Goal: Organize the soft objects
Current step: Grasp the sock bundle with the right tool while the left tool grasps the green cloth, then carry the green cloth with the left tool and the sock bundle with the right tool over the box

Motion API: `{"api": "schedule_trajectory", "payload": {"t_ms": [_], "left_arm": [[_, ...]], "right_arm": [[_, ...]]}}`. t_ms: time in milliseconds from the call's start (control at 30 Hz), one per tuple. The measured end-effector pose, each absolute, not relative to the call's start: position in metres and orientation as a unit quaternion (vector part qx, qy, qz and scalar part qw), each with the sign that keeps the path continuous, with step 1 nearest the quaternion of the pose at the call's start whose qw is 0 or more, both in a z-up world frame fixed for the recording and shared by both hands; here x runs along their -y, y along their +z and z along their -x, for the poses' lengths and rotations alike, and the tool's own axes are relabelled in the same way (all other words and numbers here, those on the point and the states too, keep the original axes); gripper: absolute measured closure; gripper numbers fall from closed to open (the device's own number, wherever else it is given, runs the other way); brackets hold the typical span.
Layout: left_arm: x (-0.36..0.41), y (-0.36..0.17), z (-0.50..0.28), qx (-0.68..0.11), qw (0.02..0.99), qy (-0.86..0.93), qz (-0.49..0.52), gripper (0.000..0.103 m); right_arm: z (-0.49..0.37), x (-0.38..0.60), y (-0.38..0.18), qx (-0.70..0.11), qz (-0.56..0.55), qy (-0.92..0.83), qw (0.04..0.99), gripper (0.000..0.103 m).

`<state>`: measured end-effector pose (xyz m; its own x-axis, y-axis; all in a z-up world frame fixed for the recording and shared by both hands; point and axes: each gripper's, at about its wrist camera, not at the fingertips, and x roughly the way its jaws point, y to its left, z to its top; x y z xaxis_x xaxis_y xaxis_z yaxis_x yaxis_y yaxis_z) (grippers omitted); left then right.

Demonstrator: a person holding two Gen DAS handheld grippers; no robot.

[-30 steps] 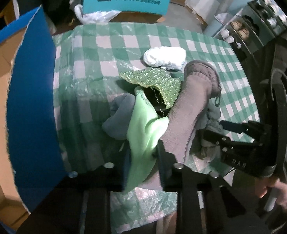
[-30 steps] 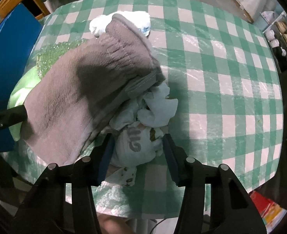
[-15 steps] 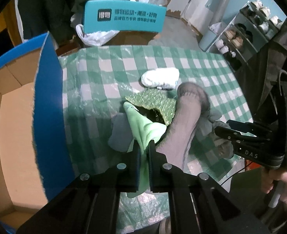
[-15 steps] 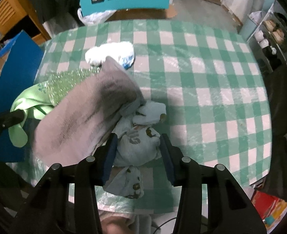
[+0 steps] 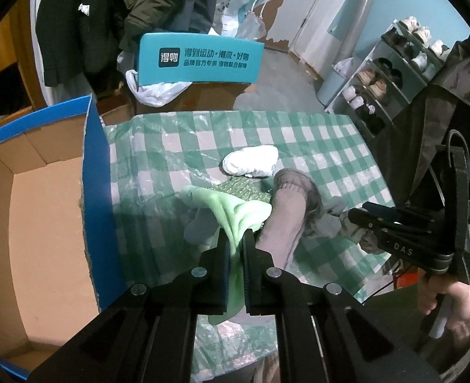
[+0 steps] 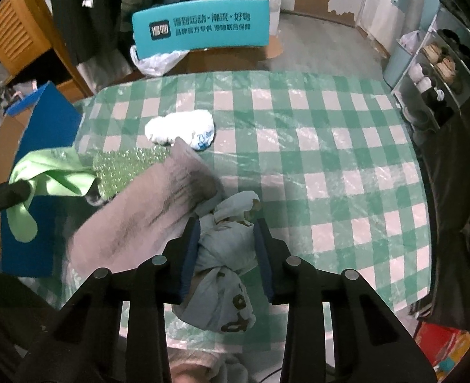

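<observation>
Your left gripper pinches the light green cloth, the open box just left of it. Your right gripper, jaws just closing, clamps the pale blue printed bundle; bare checked tablecloth lies beyond, rightward

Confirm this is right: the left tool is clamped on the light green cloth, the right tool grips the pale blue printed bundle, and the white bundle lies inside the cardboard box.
One thing is wrong: the white bundle lies on the checked tablecloth, not in the cardboard box, as the left wrist view shows. The left tool is indeed clamped on the light green cloth, and the right tool grips the pale blue printed bundle.
</observation>
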<state>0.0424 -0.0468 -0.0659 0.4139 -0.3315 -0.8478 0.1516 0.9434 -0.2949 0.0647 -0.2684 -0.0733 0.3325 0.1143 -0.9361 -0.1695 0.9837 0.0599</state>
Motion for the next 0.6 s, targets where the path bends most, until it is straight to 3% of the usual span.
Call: {"api": "schedule_trajectory", "payload": {"t_ms": [600], "left_arm": [[0.039, -0.047, -0.043, -0.502, 0.844, -0.151, 0.114, 0.096]], "right_arm": [[-0.067, 0.278, -0.029, -0.513, -0.012, 0.097, 0.853, 0.072]]}}
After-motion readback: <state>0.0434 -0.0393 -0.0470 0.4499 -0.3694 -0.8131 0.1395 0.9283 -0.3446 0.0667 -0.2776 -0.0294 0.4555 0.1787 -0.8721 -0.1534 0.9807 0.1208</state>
